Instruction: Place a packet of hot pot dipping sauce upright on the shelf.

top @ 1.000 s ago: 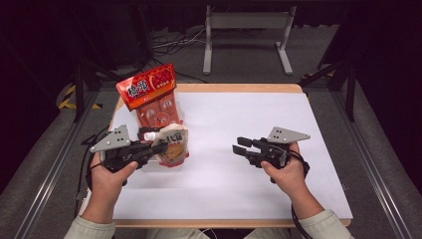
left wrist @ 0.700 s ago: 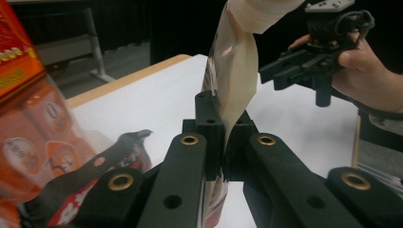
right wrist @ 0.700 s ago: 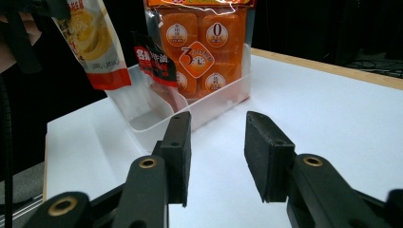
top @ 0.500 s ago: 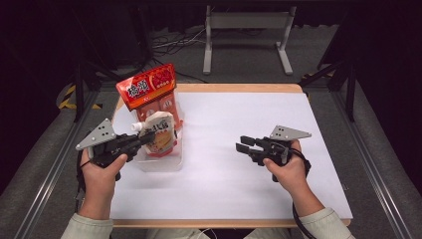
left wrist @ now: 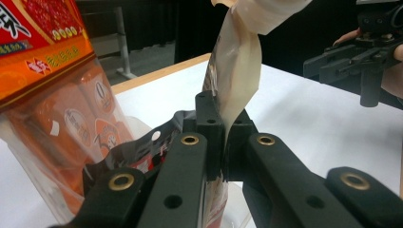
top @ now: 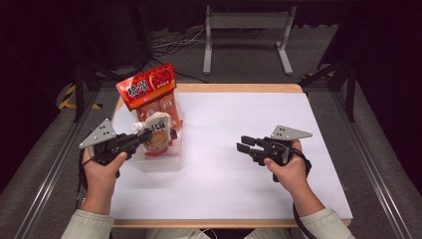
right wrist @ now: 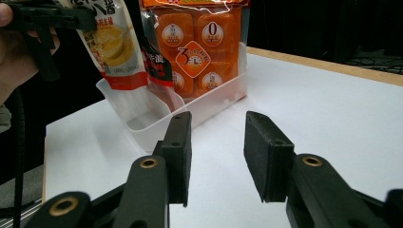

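While the left gripper (top: 142, 138) is pinching the spouted pouch (top: 155, 133) by its edge, jaws pressed together on it, it is holding the pouch over the clear bin (top: 161, 162) beside the orange snack bag (top: 149, 92); judged, the placing step is under way, and lowering then release is next. The right gripper (top: 245, 144) is idling on the white table (top: 224, 179), jaws spread on nothing. Against the earlier frames, the left hand is sitting farther left and lower, pouch more upright.
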{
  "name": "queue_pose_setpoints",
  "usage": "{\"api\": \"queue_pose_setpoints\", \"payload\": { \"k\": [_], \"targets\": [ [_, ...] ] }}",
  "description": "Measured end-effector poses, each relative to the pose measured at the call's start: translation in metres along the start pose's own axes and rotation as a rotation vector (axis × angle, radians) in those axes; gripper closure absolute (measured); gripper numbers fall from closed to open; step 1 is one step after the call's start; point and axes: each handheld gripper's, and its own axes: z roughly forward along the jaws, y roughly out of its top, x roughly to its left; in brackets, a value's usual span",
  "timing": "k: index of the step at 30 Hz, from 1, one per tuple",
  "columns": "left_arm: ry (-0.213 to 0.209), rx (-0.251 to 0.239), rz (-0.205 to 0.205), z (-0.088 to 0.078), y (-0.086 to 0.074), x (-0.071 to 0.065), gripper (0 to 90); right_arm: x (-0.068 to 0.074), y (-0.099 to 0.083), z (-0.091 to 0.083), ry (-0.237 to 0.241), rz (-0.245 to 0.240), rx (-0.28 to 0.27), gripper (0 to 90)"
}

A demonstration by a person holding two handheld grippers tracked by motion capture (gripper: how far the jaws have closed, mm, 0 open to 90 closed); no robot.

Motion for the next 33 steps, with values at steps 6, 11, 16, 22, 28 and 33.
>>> {"api": "queue_pose_setpoints", "payload": {
  "k": [6,11,16,22,28,33],
  "targets": [
    [-0.023,0.013,-0.008,0.005,-0.009,0.007,87.9,0.000,-0.001,0.001,0.002,0.003,0.001,62.8],
    [-0.020,0.028,-0.018,0.007,-0.014,0.009,88.0,0.000,0.000,0.001,0.002,0.002,0.000,62.8],
    [-0.031,0.047,-0.028,0.010,-0.020,0.011,88.1,0.000,-0.001,0.001,0.002,0.003,0.001,62.7],
    [-0.041,0.062,-0.041,0.012,-0.027,0.011,88.2,0.000,0.000,0.000,0.002,0.002,-0.001,62.7],
    [-0.030,0.091,-0.053,0.013,-0.036,0.014,88.2,-0.001,0.000,0.000,0.001,0.003,0.001,62.6],
    [-0.030,0.108,-0.057,0.015,-0.040,0.015,88.2,-0.001,-0.001,0.001,0.001,0.001,0.003,62.6]
  ]
}}
